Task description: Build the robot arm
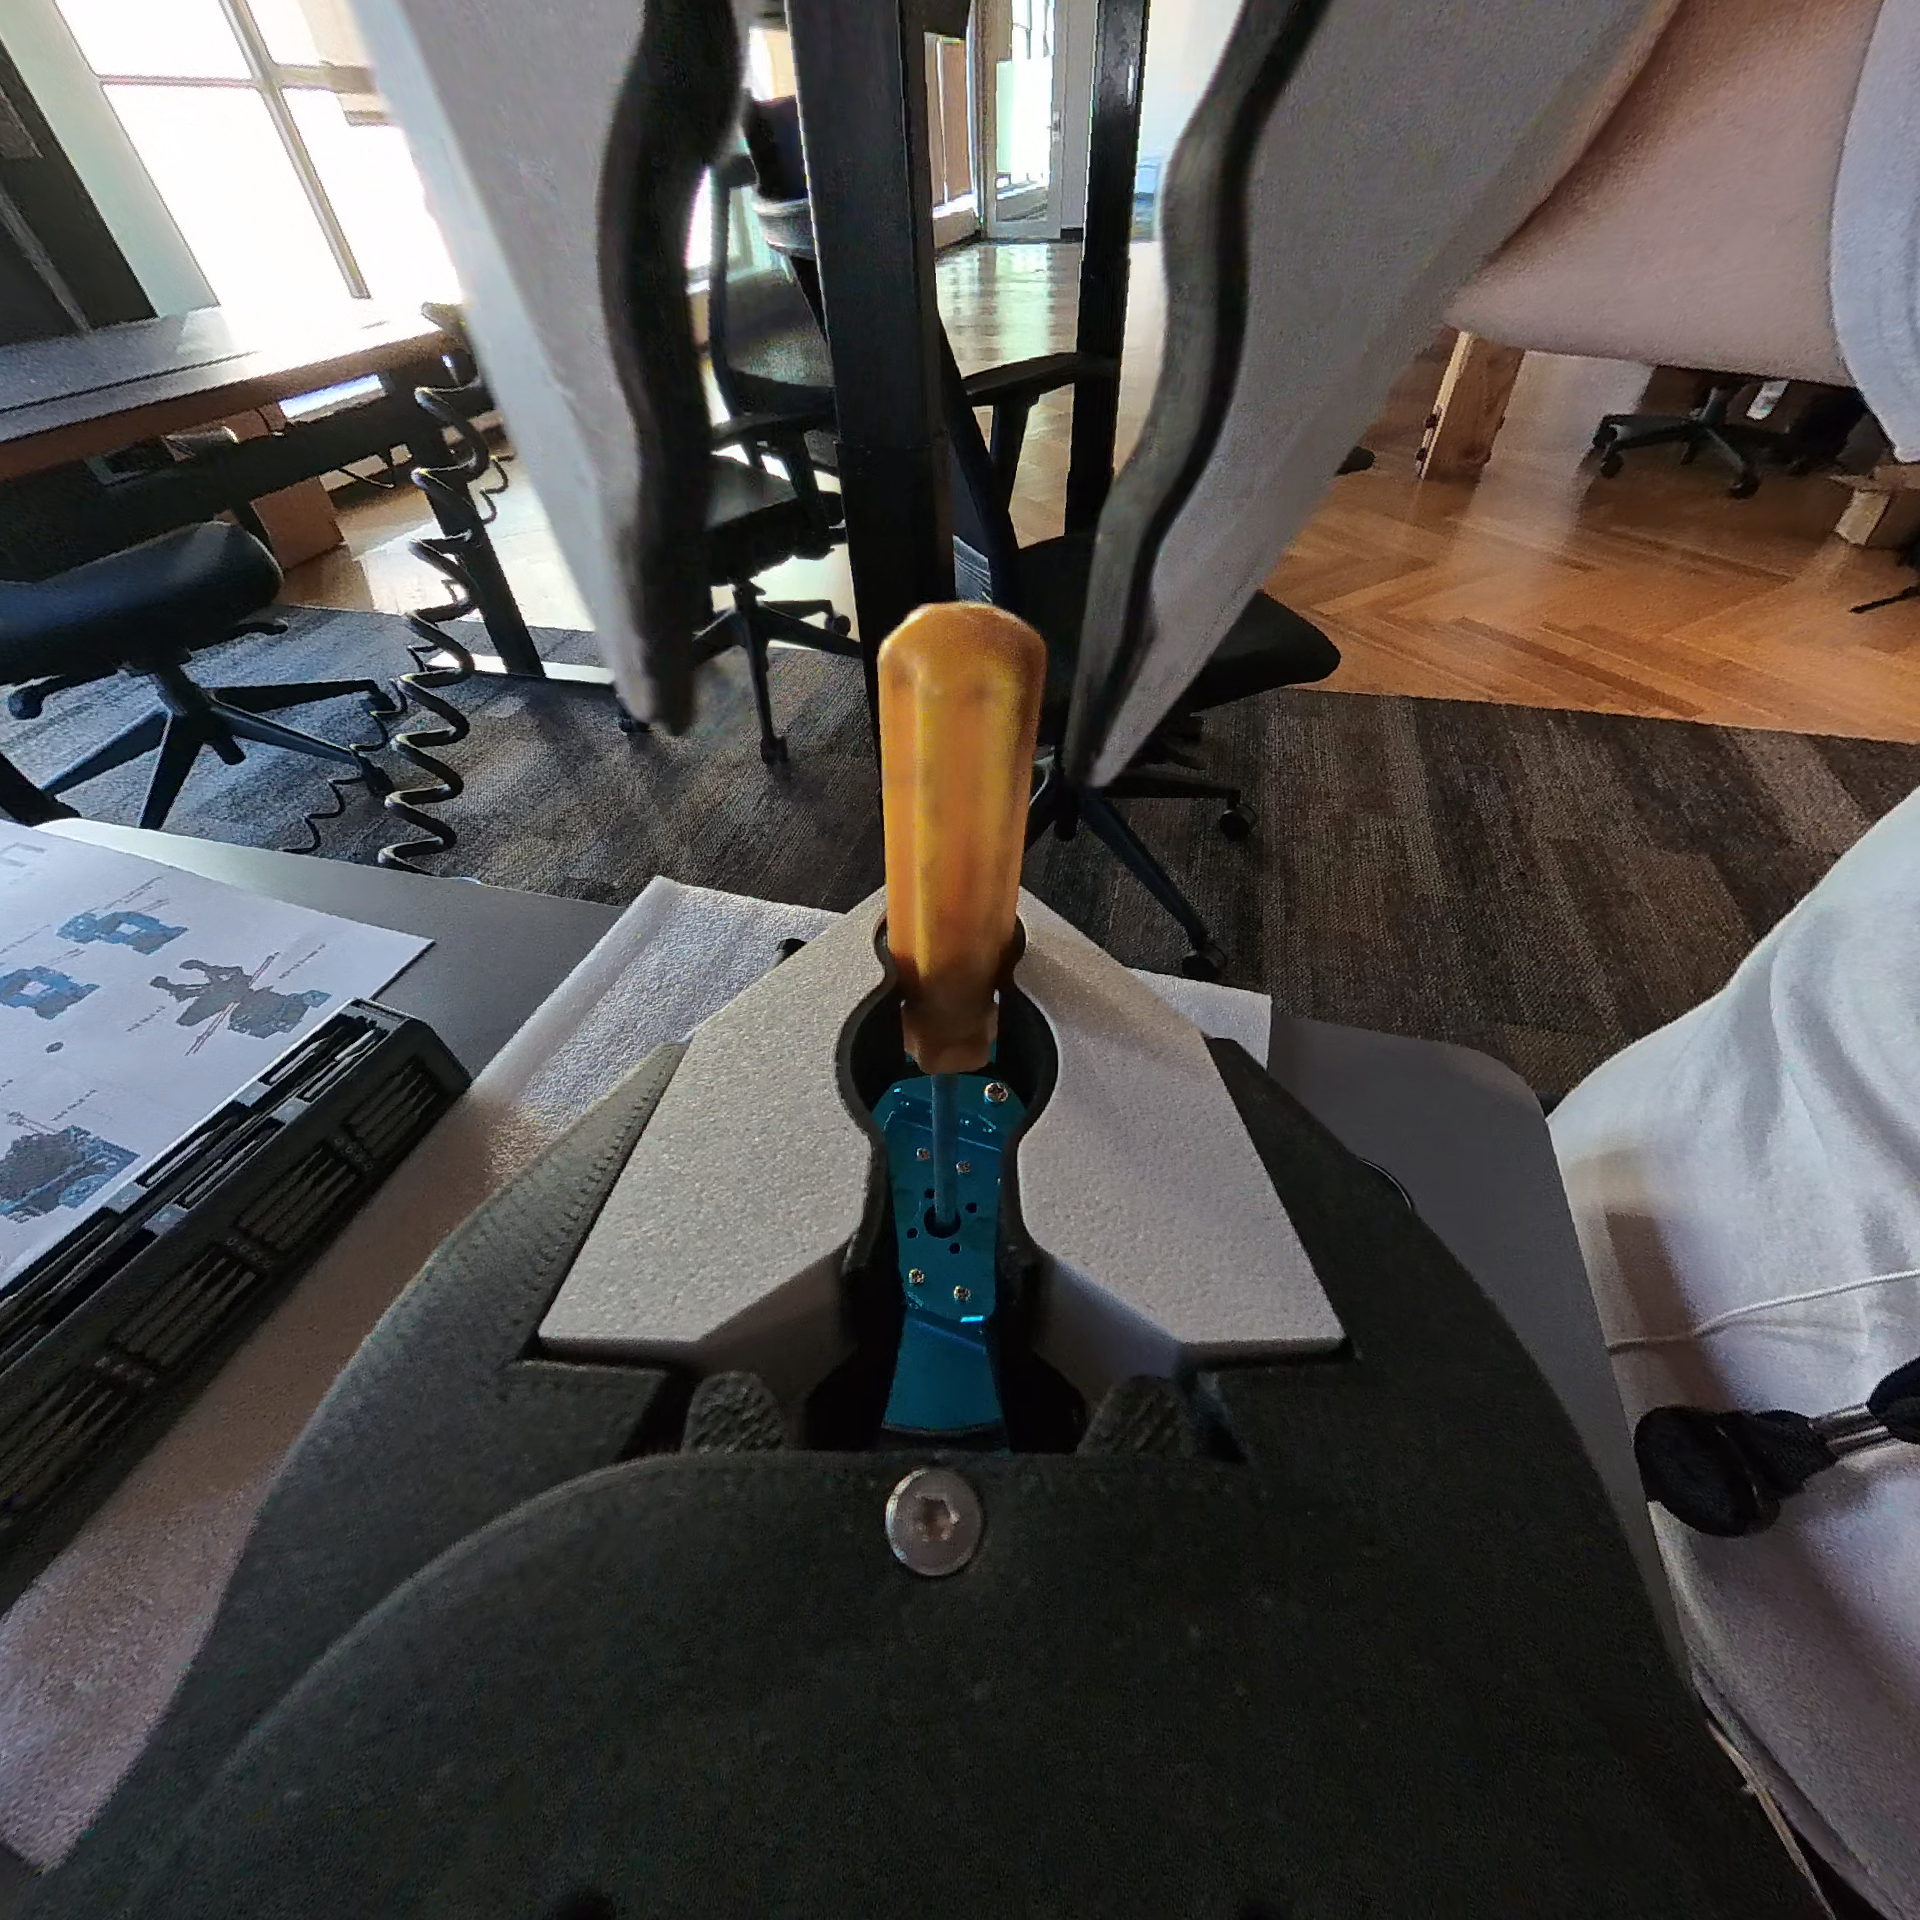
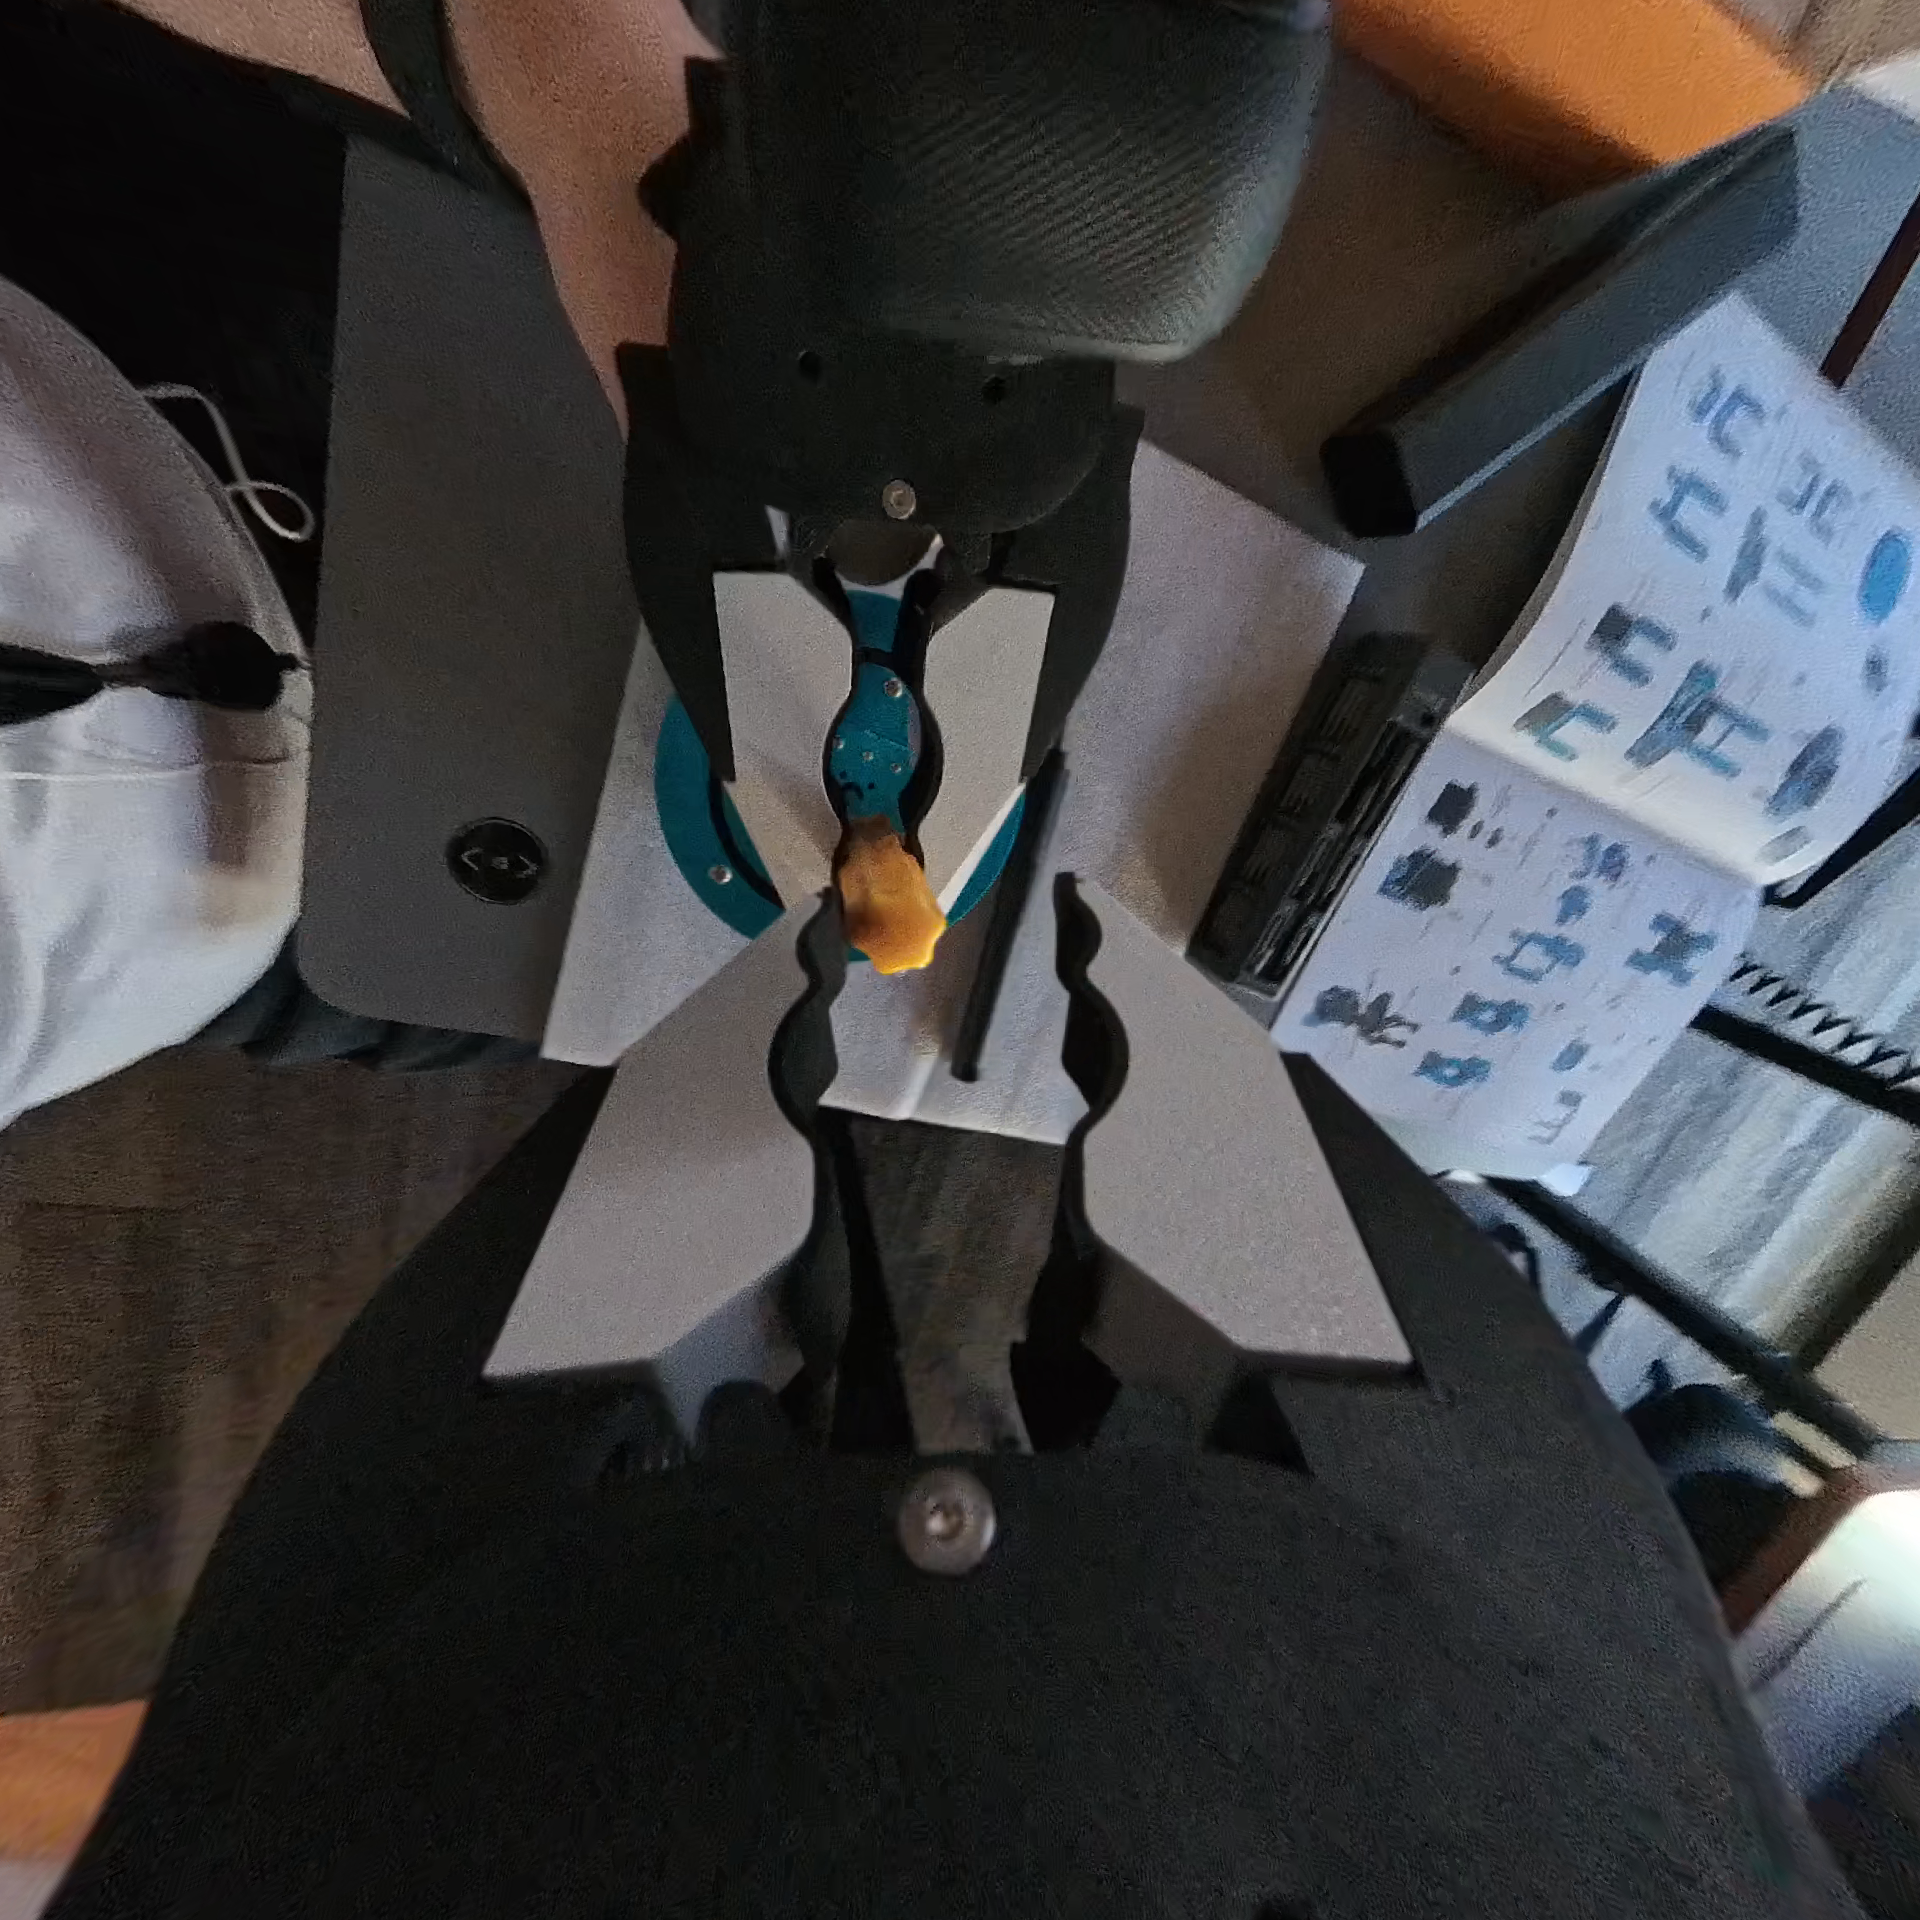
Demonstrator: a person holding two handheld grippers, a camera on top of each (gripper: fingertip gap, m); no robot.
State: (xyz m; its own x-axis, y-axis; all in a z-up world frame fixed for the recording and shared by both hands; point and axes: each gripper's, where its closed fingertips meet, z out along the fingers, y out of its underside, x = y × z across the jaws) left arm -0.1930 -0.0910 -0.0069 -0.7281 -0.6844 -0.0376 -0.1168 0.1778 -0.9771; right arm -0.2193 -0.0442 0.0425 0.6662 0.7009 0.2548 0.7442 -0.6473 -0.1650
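Note:
My left gripper is shut on the lower handle of an amber-handled screwdriver, held upright in the notch at its fingertips. The shaft runs down into a hole in a blue metal part seen through the gap between the fingers. From above, in the right wrist view, the left gripper lies over a blue disc on a white foam mat. My right gripper is open, with the screwdriver's handle top between its fingertips, close to the left one. In the left wrist view the right gripper hangs open above the handle.
A printed sheet with blue figures and a black bit case lie left of the mat. A thin black rod lies on the mat. A person's white clothing is at the table's right edge. Office chairs stand beyond.

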